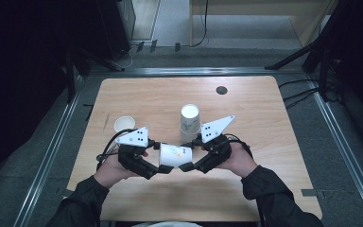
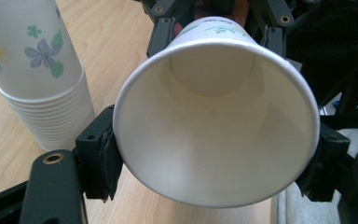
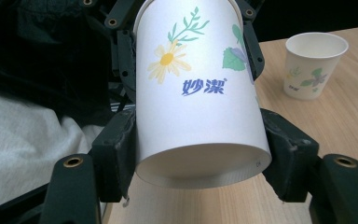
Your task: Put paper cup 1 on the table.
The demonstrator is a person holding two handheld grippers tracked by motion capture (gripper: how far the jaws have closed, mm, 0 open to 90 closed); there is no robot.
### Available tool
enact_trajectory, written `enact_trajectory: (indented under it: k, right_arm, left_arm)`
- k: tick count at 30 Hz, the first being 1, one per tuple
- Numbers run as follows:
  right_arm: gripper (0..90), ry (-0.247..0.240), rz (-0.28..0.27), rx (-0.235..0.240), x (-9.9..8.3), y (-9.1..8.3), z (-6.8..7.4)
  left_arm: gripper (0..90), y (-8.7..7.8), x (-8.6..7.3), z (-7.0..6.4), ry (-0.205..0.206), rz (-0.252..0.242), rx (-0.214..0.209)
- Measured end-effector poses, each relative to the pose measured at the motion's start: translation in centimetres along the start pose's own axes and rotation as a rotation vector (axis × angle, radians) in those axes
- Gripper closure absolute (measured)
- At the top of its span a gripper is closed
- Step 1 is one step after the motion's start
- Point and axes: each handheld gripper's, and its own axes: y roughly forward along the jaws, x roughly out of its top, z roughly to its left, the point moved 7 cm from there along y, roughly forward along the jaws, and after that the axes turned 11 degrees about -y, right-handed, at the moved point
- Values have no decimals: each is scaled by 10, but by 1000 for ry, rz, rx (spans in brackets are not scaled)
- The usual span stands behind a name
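A white paper cup (image 1: pixel 174 156) with a flower print lies on its side in the air between my two grippers, over the table's front middle. My left gripper (image 1: pixel 159 158) is shut on its rim end; the open mouth (image 2: pixel 214 140) faces that camera, one pad (image 2: pixel 103 156) on each side. My right gripper (image 1: pixel 190 154) is shut on its base end, and the cup's printed wall (image 3: pixel 196 93) fills the space between the pads (image 3: pixel 289 154). The far gripper's jaws show behind the cup in each gripper view.
An upside-down stack of the same cups (image 1: pixel 189 123) stands just behind the grippers, close on the left in the left gripper view (image 2: pixel 37 79). A single upright cup (image 1: pixel 124 124) sits at the left (image 3: pixel 313 65). The wooden table (image 1: pixel 246 109) has a dark round hole (image 1: pixel 221 90) at the back.
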Motion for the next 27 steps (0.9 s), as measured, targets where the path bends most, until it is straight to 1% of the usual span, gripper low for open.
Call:
enact_trajectory:
  k: [2, 3, 4, 5, 6, 7, 9, 13, 14, 16, 17, 18, 20, 21, 23, 25, 26, 27]
  right_arm:
    - [336, 0, 5, 6, -1, 2, -1]
    - [308, 3, 3, 14, -1, 3, -1]
    - [273, 6, 10, 12, -2, 4, -1]
    - [257, 11, 20, 11, -3, 5, -2]
    - [251, 9, 27, 13, -4, 6, -2]
    - [245, 6, 43, 8, -6, 7, -2]
    - [244, 6, 72, 1, -9, 9, -3]
    - [241, -5, 136, -5, -17, 15, -2]
    - [242, -12, 146, -7, -19, 16, -2]
    - [241, -12, 175, -9, -23, 18, -2]
    - [241, -14, 186, -10, -24, 19, -1]
    - [241, -19, 193, -13, -25, 20, -1]
    - [241, -25, 198, -17, -26, 20, -1]
    - [241, -24, 200, -19, -27, 21, -1]
    - [241, -23, 205, -23, -28, 21, -1]
    - [241, -28, 214, -30, -30, 22, 0]
    - [241, -22, 219, -27, -31, 22, 1]
    - [241, -34, 225, -30, -32, 23, 0]
  left_arm:
    - [247, -1, -1, 0, 2, 12, 4]
    - [248, -2, -1, 0, 6, 22, 13]
    - [249, -2, -1, 1, 10, 33, 24]
    - [250, -3, -1, 1, 13, 42, 30]
    - [249, -4, -2, 1, 5, 55, 21]
    - [249, -5, -3, 2, 1, 65, 22]
    - [250, -4, -5, 6, -7, 101, 29]
    - [249, -1, -8, 9, -5, 169, 51]
    - [250, 0, -9, 9, -6, 188, 48]
    - [250, 2, -11, 9, 8, 216, 55]
    - [249, 3, -12, 9, 15, 242, 58]
    - [249, 4, -12, 9, 36, 260, 74]
    - [249, 7, -14, 8, 54, 298, 83]
    - [249, 8, -14, 8, 61, 307, 84]
    - [249, 10, -15, 7, 74, 337, 87]
    - [249, 14, -16, 7, 75, 358, 90]
    - [249, 15, -16, 8, 76, 369, 91]
    - [249, 17, -16, 8, 77, 379, 95]
